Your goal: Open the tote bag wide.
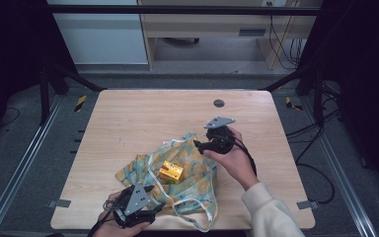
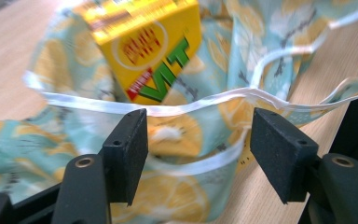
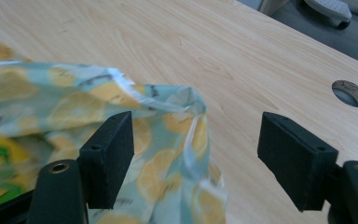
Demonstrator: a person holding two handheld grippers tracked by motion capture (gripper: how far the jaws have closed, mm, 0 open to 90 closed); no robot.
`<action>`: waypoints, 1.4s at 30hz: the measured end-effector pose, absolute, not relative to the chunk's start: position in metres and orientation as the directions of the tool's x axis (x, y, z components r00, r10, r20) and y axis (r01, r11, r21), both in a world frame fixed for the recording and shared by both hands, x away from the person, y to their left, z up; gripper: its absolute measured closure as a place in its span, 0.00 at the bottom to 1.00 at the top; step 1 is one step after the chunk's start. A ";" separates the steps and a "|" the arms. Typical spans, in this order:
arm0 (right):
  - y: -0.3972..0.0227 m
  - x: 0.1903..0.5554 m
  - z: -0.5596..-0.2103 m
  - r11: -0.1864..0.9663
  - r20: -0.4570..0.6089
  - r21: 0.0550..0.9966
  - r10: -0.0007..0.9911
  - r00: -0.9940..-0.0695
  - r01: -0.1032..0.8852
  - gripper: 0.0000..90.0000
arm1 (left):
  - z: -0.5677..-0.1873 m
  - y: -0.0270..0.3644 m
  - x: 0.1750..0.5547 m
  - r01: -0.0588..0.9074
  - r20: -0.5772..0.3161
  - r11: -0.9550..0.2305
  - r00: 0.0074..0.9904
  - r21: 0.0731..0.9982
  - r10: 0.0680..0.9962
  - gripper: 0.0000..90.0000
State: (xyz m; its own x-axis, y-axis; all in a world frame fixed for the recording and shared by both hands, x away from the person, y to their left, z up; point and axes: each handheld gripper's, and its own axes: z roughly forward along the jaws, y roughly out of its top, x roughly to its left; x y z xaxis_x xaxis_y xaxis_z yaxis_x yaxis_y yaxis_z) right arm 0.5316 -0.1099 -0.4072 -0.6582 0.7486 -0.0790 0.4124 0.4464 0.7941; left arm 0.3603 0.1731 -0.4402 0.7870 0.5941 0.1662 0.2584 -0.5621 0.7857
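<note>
A lemon-print cloth bag (image 1: 190, 170) with white straps lies crumpled on the wooden table (image 1: 143, 113). A yellow drink carton (image 1: 170, 171) rests on it. My left gripper (image 1: 157, 196) is at the bag's near edge, open. In the left gripper view the carton (image 2: 144, 46) lies ahead, and a white strap (image 2: 191, 101) runs across in front of the gap of the left gripper (image 2: 200, 140), untouched by the pads. My right gripper (image 1: 199, 144) is open at the bag's far right corner. In the right gripper view that cloth corner (image 3: 177, 121) pokes between the jaws of the right gripper (image 3: 196, 149), unpressed.
A round cable hole (image 1: 219, 103) sits near the table's far edge, also in the right gripper view (image 3: 349, 92). Bare wood lies left of and beyond the bag. Dark frame posts and cables surround the table.
</note>
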 end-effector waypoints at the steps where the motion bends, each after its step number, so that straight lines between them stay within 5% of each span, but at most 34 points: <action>1: -0.113 0.525 -0.406 0.441 -0.074 0.800 0.745 -0.662 0.407 0.30 | -0.437 0.176 0.361 0.258 0.172 -0.553 0.775 0.792 0.609 0.41; 18: -0.135 0.439 -0.435 0.410 -0.029 0.826 0.717 -0.697 0.387 0.31 | -0.393 0.212 0.380 0.288 0.175 -0.477 0.678 0.830 0.714 0.40; 27: -0.142 0.434 -0.457 0.391 -0.011 0.790 0.779 -0.626 0.473 0.19 | -0.448 0.194 0.426 0.446 0.062 -0.537 0.726 0.716 0.685 0.31; 29: -0.142 0.436 -0.463 0.391 0.017 0.773 0.774 -0.632 0.500 0.31 | -0.454 0.193 0.426 0.439 0.076 -0.564 0.738 0.700 0.670 0.32; 32: -0.136 0.435 -0.470 0.415 0.056 0.756 0.729 -0.682 0.506 0.61 | -0.457 0.190 0.425 0.405 0.080 -0.569 0.762 0.716 0.642 0.55; 37: -0.128 0.434 -0.475 0.484 0.043 0.729 0.673 -0.739 0.484 0.97 | -0.459 0.184 0.431 0.379 0.124 -0.617 0.778 0.690 0.616 0.92; 42: -0.133 0.437 -0.476 0.511 0.025 0.710 0.670 -0.742 0.485 1.00 | -0.467 0.186 0.430 0.397 0.149 -0.681 0.789 0.615 0.595 1.00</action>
